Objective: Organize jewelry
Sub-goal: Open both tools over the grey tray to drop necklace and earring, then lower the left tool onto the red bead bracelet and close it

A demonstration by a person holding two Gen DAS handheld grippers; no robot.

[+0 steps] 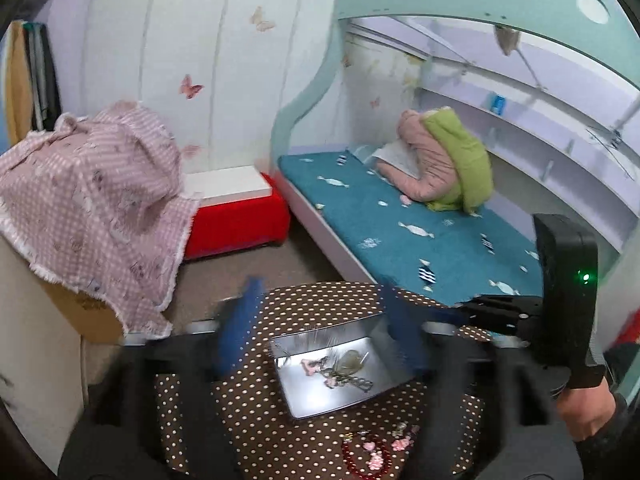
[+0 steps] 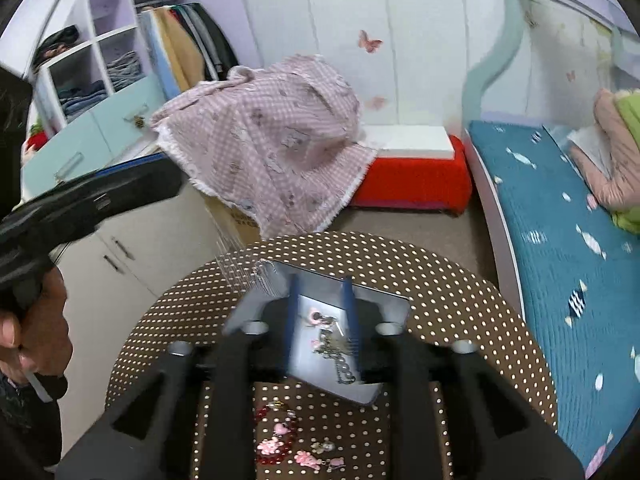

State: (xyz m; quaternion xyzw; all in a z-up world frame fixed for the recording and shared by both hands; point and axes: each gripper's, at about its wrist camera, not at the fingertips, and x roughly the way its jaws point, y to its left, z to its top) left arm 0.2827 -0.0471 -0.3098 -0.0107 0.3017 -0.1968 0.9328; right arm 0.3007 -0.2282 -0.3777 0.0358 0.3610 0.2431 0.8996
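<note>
A shiny metal tin [image 1: 304,402] [image 2: 384,300] sits on the round brown polka-dot table [image 1: 248,400] [image 2: 460,300]. Inside it lie a chain, pink charms and other jewelry [image 1: 340,370] [image 2: 332,344]. More jewelry lies loose on the cloth nearer me: a red bead bracelet [image 1: 354,458] [image 2: 268,416] and pink charms [image 1: 400,442] [image 2: 272,446]. My left gripper [image 1: 320,320] is open above the tin, its blue fingers blurred. My right gripper [image 2: 322,292] hovers over the tin with its blue fingers apart and nothing between them.
A bed with a teal cover [image 1: 400,224] [image 2: 560,220] stands to the right. A red stool [image 1: 240,220] [image 2: 412,180] and a box draped in pink checked cloth [image 1: 92,200] [image 2: 272,132] stand behind the table. White cabinets [image 2: 132,248] are at the left.
</note>
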